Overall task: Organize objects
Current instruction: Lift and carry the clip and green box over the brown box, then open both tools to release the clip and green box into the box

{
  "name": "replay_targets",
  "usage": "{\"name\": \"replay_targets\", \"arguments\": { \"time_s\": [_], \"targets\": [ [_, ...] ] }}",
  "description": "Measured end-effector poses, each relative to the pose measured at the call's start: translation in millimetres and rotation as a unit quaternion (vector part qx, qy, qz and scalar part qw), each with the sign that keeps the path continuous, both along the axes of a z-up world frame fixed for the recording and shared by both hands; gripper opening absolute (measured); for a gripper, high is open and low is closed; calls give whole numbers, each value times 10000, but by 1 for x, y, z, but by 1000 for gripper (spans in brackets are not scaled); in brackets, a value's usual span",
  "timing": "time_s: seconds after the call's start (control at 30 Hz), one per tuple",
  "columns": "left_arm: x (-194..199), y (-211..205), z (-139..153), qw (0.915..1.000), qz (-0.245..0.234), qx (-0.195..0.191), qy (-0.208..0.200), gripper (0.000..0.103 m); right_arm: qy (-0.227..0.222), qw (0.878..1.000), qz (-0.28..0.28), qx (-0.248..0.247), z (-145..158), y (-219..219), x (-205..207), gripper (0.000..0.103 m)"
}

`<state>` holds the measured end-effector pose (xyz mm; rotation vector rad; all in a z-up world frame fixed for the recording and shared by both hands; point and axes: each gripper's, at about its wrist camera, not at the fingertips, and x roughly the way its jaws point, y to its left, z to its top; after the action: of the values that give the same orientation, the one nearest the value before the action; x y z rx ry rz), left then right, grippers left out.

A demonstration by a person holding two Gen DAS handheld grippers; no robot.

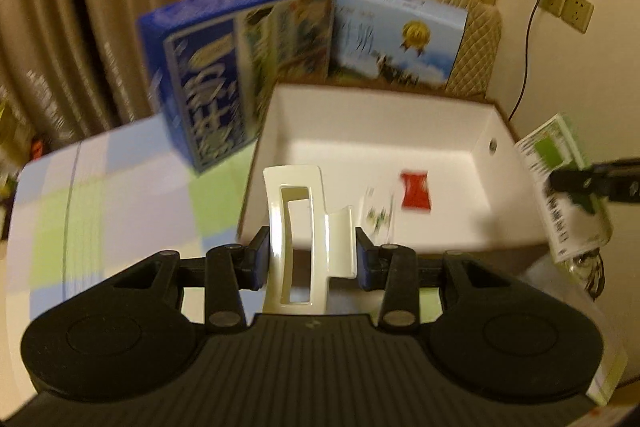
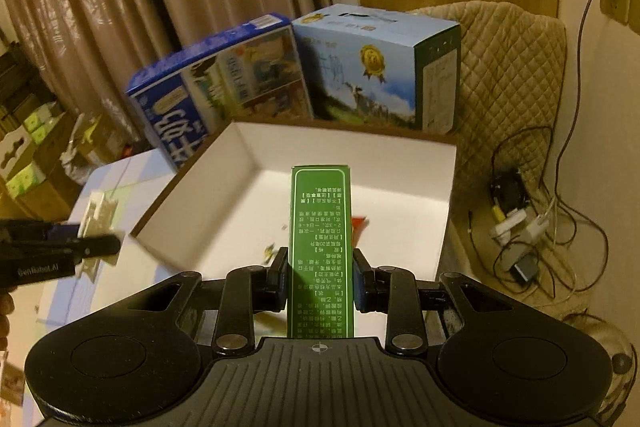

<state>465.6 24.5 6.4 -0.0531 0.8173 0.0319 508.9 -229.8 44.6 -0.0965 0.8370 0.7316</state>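
Cream plastic hair claw [image 1: 298, 239] sits clamped between the left gripper [image 1: 312, 259] fingers, held at the near rim of the white open box [image 1: 400, 131]. At 3 o'clock of it, the right gripper [image 2: 320, 277] pinches a green carton [image 2: 322, 251] over the same box. Inside lie a red packet [image 1: 416, 193] and a small blurred wrapper [image 1: 378, 215]. At 12 o'clock stand 2 blue cartons [image 2: 376, 67].
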Motion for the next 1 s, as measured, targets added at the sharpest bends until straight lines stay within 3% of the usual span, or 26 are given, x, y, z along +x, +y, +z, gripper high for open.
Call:
{"name": "replay_targets", "arguments": {
  "time_s": [0.3, 0.53, 0.73, 1.0],
  "targets": [
    [79, -17, -18, 9982, -365, 402, 274, 36, 185, 9990, -374, -156, -28, 15, 49, 27],
    [118, -21, -65, 9905, -648, 608, 1052, 36, 449, 9962, -512, -541, -63, 29, 66, 27],
    [134, -21, -102, 9811, -771, 763, 1599, 36, 628, 9936, -436, -829, -90, 36, 67, 27],
    [147, -22, -131, 9737, -753, 855, 1974, 36, 576, 9925, -316, -1034, -97, 44, 71, 27]
  ]
}}
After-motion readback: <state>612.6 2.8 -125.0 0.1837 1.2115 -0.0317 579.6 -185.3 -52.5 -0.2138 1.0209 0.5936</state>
